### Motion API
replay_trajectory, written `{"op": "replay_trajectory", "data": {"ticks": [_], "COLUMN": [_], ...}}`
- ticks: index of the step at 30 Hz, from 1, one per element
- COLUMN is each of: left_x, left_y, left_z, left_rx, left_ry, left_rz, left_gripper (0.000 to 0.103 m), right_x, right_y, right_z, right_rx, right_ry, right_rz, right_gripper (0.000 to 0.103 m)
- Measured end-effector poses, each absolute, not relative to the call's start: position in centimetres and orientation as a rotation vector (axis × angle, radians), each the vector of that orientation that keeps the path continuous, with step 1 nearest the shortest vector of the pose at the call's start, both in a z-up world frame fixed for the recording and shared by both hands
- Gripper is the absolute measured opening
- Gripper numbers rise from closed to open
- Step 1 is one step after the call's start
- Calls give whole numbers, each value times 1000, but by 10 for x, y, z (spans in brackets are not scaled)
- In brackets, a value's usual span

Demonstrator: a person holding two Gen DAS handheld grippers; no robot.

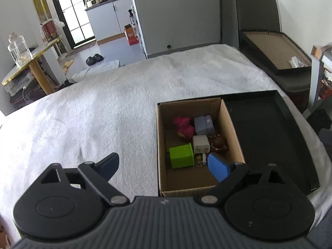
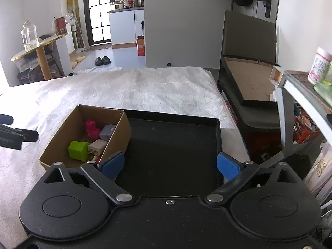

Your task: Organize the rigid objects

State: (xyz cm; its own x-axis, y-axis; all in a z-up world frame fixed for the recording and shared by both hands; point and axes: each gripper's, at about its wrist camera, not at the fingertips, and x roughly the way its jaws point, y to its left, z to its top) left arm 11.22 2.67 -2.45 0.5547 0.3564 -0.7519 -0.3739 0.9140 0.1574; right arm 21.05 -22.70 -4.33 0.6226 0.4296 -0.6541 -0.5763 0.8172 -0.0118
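A bed covered in a white fleecy blanket (image 1: 99, 108) carries two containers side by side, their walls touching: an open cardboard box (image 1: 160, 145) (small toys and chargers sit inside it) and a shallow black tray (image 2: 218, 137) beside it, near the blanket's edge. The rest of the blanket lies bare.

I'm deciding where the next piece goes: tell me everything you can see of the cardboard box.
The cardboard box is plain brown corrugated card, rectangular, open-topped and upright on the white fluffy blanket. Its right wall stands against the black tray. Inside lie a green cube, a pink toy, a lilac block, a white charger and a brown figure. Neither gripper touches it.
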Motion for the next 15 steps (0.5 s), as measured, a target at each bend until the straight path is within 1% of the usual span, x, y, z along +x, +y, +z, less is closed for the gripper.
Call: {"op": "replay_trajectory", "data": {"ticks": [2,4,15], "left_x": [105,97,56], "left_y": [27,27,26], "left_z": [-16,-7,21], "left_rx": [-24,-36,-74], "left_ry": [874,861,816], "left_rz": [424,414,429], "left_gripper": [97,99,100], "right_x": [207,203,184], "right_y": [-232,-237,-265], "right_z": [-38,-33,-8], "right_rx": [-218,-192,-66], "right_ry": [686,688,731], "right_rz": [583,590,614], "right_gripper": [101,102,103]}}
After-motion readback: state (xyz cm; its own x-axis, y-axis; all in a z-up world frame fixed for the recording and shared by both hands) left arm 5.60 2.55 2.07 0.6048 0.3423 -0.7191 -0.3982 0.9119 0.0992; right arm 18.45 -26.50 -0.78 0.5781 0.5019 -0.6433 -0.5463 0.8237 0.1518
